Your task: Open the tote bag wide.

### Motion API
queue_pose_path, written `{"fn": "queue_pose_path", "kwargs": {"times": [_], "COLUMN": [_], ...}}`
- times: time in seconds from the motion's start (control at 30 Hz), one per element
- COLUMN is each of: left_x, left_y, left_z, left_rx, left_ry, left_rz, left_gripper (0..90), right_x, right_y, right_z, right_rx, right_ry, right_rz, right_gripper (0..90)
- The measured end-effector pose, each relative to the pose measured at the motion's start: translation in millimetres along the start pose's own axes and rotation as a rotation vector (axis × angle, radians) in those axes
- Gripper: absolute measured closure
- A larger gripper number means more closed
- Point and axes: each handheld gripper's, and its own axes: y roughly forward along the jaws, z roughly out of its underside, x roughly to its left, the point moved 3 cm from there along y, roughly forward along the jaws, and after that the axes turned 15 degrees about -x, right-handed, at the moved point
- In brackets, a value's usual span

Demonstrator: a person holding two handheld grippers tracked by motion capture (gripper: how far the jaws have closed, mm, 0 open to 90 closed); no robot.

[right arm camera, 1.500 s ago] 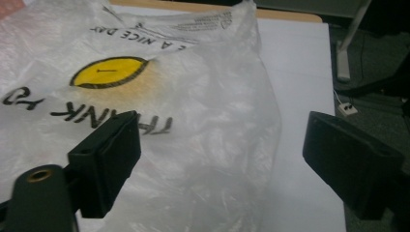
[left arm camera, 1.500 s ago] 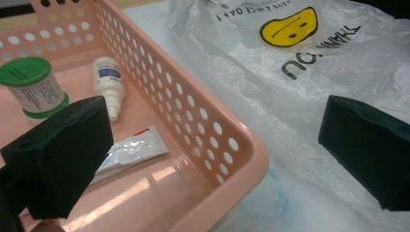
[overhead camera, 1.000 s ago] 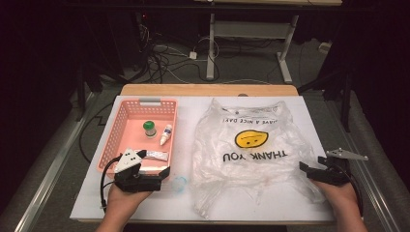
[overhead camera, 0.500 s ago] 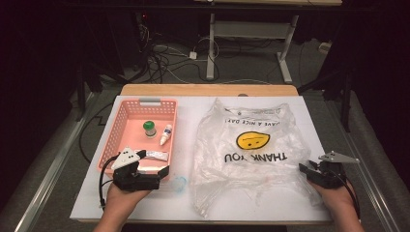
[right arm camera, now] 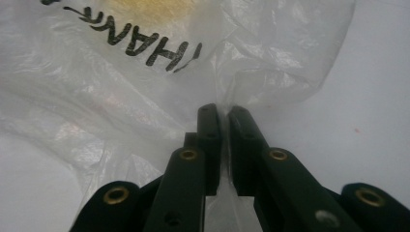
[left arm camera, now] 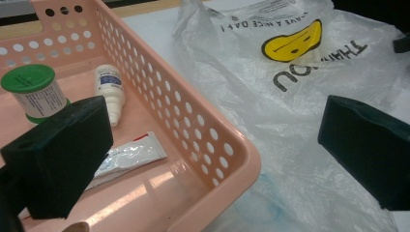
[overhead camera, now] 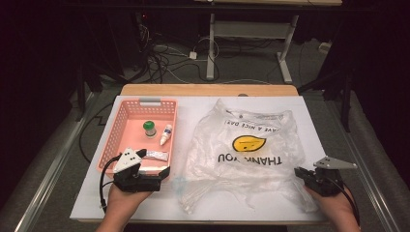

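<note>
The thin, clear plastic carrier bag (overhead camera: pixel 246 154) with a yellow smiley face and "THANK YOU" printed on it lay crumpled flat across the middle of the white table (overhead camera: pixel 309 108), just beside the pink perforated plastic basket (overhead camera: pixel 115 133); the right gripper (overhead camera: pixel 300 172) had just been closing, and in the right gripper view its jaws stood pinched together on a fold of the bag's edge (right arm camera: pixel 223 104), film caught between the pads (right arm camera: pixel 209 128); that grip on the rim looked meant to lift or spread the bag's mouth so things could go in. The left gripper (overhead camera: pixel 154 170) hung over the near corner of the basket, its jaws spread wide with nothing between them, one pad (left arm camera: pixel 60 154) over the basket floor and the other above the bag; it seemed poised either to take the bag's other edge or to reach for the contents. In the basket lay a green-capped small jar (left arm camera: pixel 33 92), a white dropper bottle (left arm camera: pixel 112 92) and a flat silver-white tube (left arm camera: pixel 128 157), apparently waiting to be bagged.
</note>
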Motion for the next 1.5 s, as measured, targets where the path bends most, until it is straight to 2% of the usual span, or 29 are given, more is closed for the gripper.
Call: {"fn": "queue_pose_path", "kwargs": {"times": [0.1,0.13,0.2,0.23,0.27,0.3,0.33,0.37,0.47,0.5,0.53,0.57,0.63,0.7,0.77,0.8,0.87,0.9,0.93,1.0,1.03,1.07,1.13,1.2,1.23,1.27,1.33,1.43,1.5], "left_x": [-1.1,-0.9,-0.7,-1.0,-1.2,-1.4,-1.4,-1.5,-0.6,-0.6,-0.3,-0.2,-0.8,-1.0,-1.4,-1.7,-2.0,-1.8,-1.8,-2.0,-2.0,-1.8,-1.9,-1.9,-2.0,-2.0,-2.1,-1.7,-1.8], "left_y": [1.8,3.0,5.0,5.4,5.4,5.2,4.9,4.8,5.6,6.3,6.6,6.8,7.2,7.9,8.5,8.5,8.2,7.9,7.9,7.0,6.5,6.0,5.8,6.1,6.0,6.0,6.1,6.2,6.6], "left_z": [2.2,3.1,4.2,4.4,4.3,4.2,3.8,3.3,2.8,3.0,3.2,3.3,3.4,3.6,3.6,3.6,3.6,2.9,2.9,1.9,1.6,1.4,1.4,1.7,1.8,1.8,2.1,2.6,3.0], "left_rx": [-0.004,-0.003,0.005,0.007,0.007,0.004,-0.001,-0.015,-0.011,-0.010,-0.007,-0.007,-0.007,-0.007,-0.009,-0.009,-0.006,-0.007,-0.007,-0.008,-0.014,-0.016,-0.018,-0.017,-0.018,-0.018,-0.016,-0.014,-0.013], "left_ry": [0.021,0.022,0.007,0.002,-0.001,-0.003,-0.005,-0.011,-0.013,-0.015,-0.014,-0.016,-0.014,-0.017,-0.016,-0.015,-0.015,-0.014,-0.014,-0.004,-0.010,-0.012,-0.015,-0.018,-0.020,-0.020,-0.018,-0.019,-0.022], "left_rz": [-0.004,-0.007,-0.006,-0.001,0.002,0.006,0.010,0.014,0.027,0.025,0.024,0.025,0.024,0.027,0.031,0.033,0.036,0.036,0.036,0.031,0.029,0.031,0.034,0.037,0.039,0.039,0.040,0.040,0.040], "left_gripper": [0.0,0.0,0.0,0.0,0.0,0.0,0.0,0.0,0.0,0.0,0.0,0.0,0.0,0.0,0.0,0.0,0.0,0.0,0.0,0.0,0.0,0.0,0.0,0.0,0.0,0.0,0.0,0.0,0.0], "right_x": [10.3,19.4,24.0,28.5,33.8,33.8,35.4,35.5,30.7,25.2,25.2,18.5,14.4,3.4,-17.1,-17.1,-36.2,-40.9,-40.9,-49.8,-59.8,-59.8,-77.6,-83.3,-92.1,-92.1,-98.7,-98.1,-92.8], "right_y": [-11.4,-18.0,-21.3,-24.9,-32.8,-32.8,-37.4,-41.8,-54.3,-56.3,-56.3,-55.3,-53.3,-44.3,-20.4,-20.4,10.3,20.3,20.3,40.5,59.5,59.5,85.3,92.4,103.8,103.8,119.3,127.1,135.0], "right_z": [6.1,12.2,14.8,17.1,18.3,18.3,16.4,12.3,-8.9,-23.7,-23.7,-37.5,-44.2,-54.6,-62.0,-62.0,-64.0,-65.3,-65.3,-68.1,-70.1,-70.1,-69.7,-68.9,-66.3,-66.3,-59.8,-56.5,-53.3], "right_rx": [-0.011,-0.009,-0.008,-0.008,-0.034,-0.034,-0.045,-0.070,-0.167,-0.206,-0.206,-0.233,-0.248,-0.263,-0.240,-0.240,-0.200,-0.188,-0.188,-0.169,-0.160,-0.160,-0.120,-0.112,-0.103,-0.103,-0.052,-0.027,0.009], "right_ry": [0.002,0.014,0.016,0.018,0.026,0.026,0.033,0.027,0.017,0.011,0.011,-0.001,-0.002,0.009,0.031,0.031,0.039,0.041,0.041,0.054,0.080,0.080,0.136,0.159,0.192,0.192,0.217,0.199,0.165], "right_rz": [-0.032,-0.067,-0.085,-0.097,-0.128,-0.128,-0.146,-0.141,-0.109,-0.092,-0.092,-0.075,-0.065,-0.045,-0.024,-0.024,-0.013,-0.013,-0.013,-0.007,0.005,0.005,0.014,0.014,0.019,0.019,0.002,-0.010,-0.035], "right_gripper": [85.8,84.0,82.0,78.4,67.5,67.5,62.2,56.6,49.8,47.5,47.5,45.9,45.5,43.3,40.8,40.8,39.3,38.4,38.4,35.4,32.9,32.9,31.1,29.9,26.7,26.7,20.0,18.8,19.1]}}
